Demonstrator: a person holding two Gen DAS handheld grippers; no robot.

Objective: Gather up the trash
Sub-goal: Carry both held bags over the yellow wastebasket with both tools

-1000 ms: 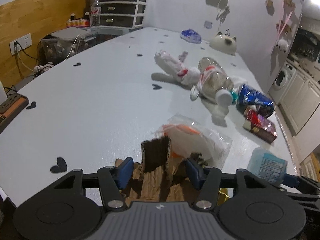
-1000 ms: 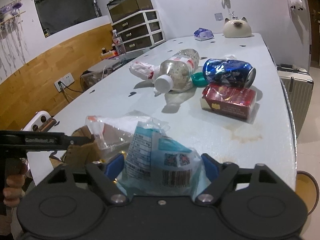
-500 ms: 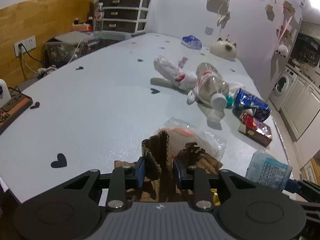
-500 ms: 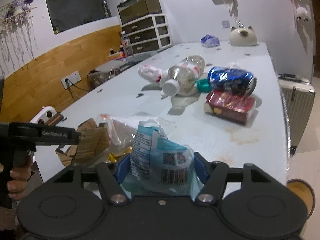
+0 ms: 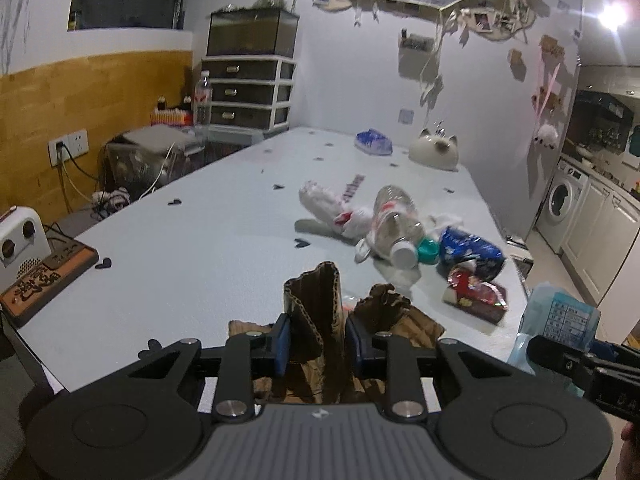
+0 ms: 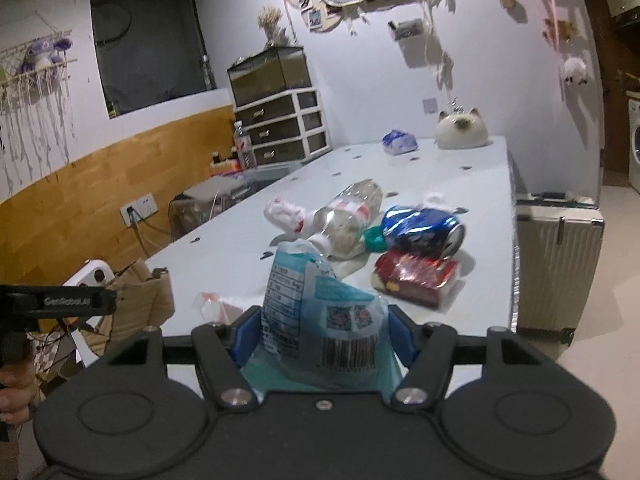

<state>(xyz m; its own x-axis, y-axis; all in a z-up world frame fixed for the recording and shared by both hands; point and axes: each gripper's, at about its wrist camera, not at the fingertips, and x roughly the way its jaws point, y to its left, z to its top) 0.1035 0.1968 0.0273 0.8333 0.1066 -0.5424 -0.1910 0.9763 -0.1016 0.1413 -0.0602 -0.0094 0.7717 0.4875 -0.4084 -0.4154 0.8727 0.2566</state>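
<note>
My left gripper [image 5: 318, 340] is shut on a torn piece of brown cardboard [image 5: 320, 312] and holds it above the near edge of the white table [image 5: 200, 240]. My right gripper [image 6: 322, 330] is shut on a light blue plastic wrapper [image 6: 316, 312], also lifted; the wrapper also shows in the left wrist view [image 5: 560, 320]. On the table lie a clear plastic bottle [image 5: 394, 224], a crumpled white bag [image 5: 328, 208], a teal cap [image 5: 427, 246], a crushed blue can [image 6: 424, 226], a red packet [image 6: 416, 278] and a clear bag with orange [image 6: 210, 304].
A cat-shaped ceramic piece [image 5: 434, 152] and a blue pouch [image 5: 374, 142] sit at the table's far end. A drawer unit [image 5: 248, 92] stands behind the table. A cream suitcase [image 6: 556, 264] stands by the table's right side. A white speaker [image 5: 18, 240] is at the left.
Both grippers closed on their items and lifted them up and back from the table. The clear bag with orange stayed on the table.
</note>
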